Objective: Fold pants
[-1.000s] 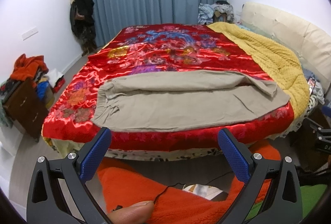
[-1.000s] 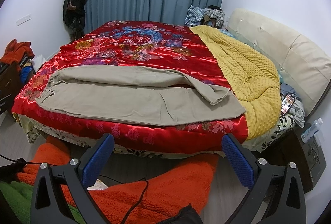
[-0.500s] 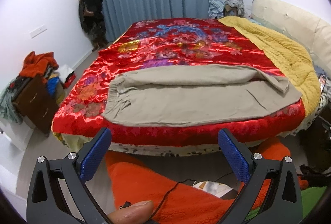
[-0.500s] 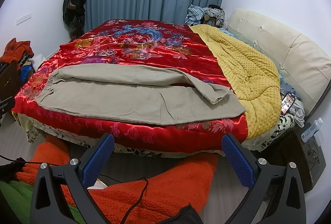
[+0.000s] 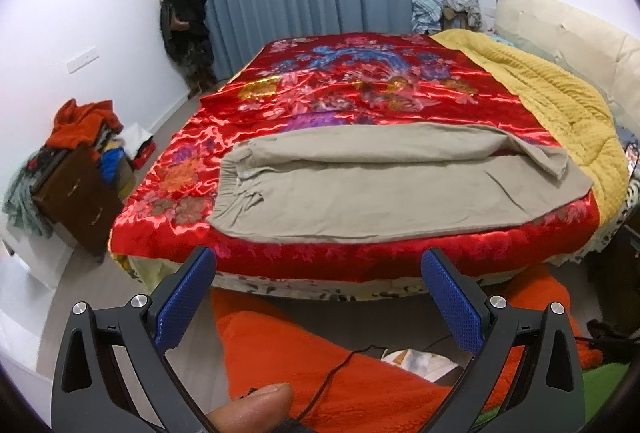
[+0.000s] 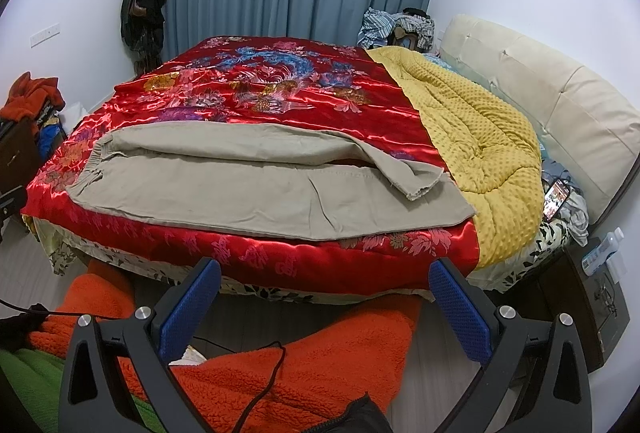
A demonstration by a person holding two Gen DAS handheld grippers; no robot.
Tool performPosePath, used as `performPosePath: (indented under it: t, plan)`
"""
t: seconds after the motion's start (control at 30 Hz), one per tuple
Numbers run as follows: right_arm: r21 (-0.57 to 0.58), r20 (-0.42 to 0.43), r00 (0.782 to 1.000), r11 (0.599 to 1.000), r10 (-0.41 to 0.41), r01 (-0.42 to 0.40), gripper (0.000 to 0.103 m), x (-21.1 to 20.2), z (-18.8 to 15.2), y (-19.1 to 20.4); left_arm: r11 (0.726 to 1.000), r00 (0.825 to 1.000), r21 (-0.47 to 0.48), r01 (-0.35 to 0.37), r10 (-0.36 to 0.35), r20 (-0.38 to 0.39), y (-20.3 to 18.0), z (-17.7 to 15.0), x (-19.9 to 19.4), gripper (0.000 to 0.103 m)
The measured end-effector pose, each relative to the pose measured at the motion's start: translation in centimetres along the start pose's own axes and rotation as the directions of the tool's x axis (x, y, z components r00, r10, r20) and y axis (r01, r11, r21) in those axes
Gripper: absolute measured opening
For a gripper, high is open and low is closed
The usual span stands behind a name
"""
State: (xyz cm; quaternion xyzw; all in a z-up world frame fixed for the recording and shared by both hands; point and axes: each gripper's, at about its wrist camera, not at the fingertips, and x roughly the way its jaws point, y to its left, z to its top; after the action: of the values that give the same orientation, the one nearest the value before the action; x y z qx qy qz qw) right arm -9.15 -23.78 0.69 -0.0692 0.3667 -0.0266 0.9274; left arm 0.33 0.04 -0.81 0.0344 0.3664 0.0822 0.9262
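Beige pants (image 5: pixel 360 189) lie lengthwise along the near edge of a bed with a red floral satin cover (image 5: pixel 360 89), waistband to the left, one leg folded over the other, cuffs to the right. They also show in the right wrist view (image 6: pixel 248 189). My left gripper (image 5: pixel 318 269) is open and empty, held off the bed in front of its near edge. My right gripper (image 6: pixel 324 279) is open and empty, also short of the bed edge, in front of the pants' cuff half.
A yellow quilt (image 6: pixel 480 137) covers the bed's right side by a cream headboard (image 6: pixel 540 81). An orange fleece blanket (image 5: pixel 320 365) and a cable lie on the floor below the grippers. A brown cabinet (image 5: pixel 76 193) piled with clothes stands left. A phone (image 6: pixel 556 199) and nightstand (image 6: pixel 588 297) are right.
The left gripper has shifted so the bed and pants appear further right and closer. The right gripper's view has barely changed. Both stay open.
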Motion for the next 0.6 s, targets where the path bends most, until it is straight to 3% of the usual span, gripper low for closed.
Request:
performPosePath:
  t: [0.6]
  plan:
    - [-0.001,-0.003,1.0,1.0,-0.001,0.001,0.102,0.14,0.04,-0.05,1.0,1.0,-0.005,-0.017,0.017,0.0,0.33,0.02,0.16,0.102]
